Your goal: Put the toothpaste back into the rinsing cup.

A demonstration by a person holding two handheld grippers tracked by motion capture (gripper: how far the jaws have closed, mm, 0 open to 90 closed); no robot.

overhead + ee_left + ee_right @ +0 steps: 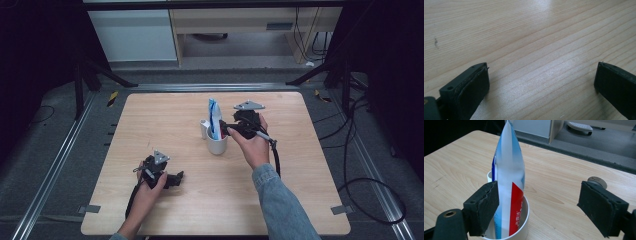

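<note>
Scene: toothpaste tube [510,182] stands upright in white cup [216,142], frame centre | right gripper [541,205] spread, tube just released | left gripper [541,82] spread, empty, lower left | Advice: back your right gripper straight away without nudging the tube.

Wood, plastic and rubbery matt black

The table [175,120] is pale, smooth wood-grain with a soft sheen. The tube [510,177] looks like glossy printed plastic, standing in a smooth white plastic cup [525,220]. The right gripper [537,207] has matt, rough-edged black pads [484,207].
</note>
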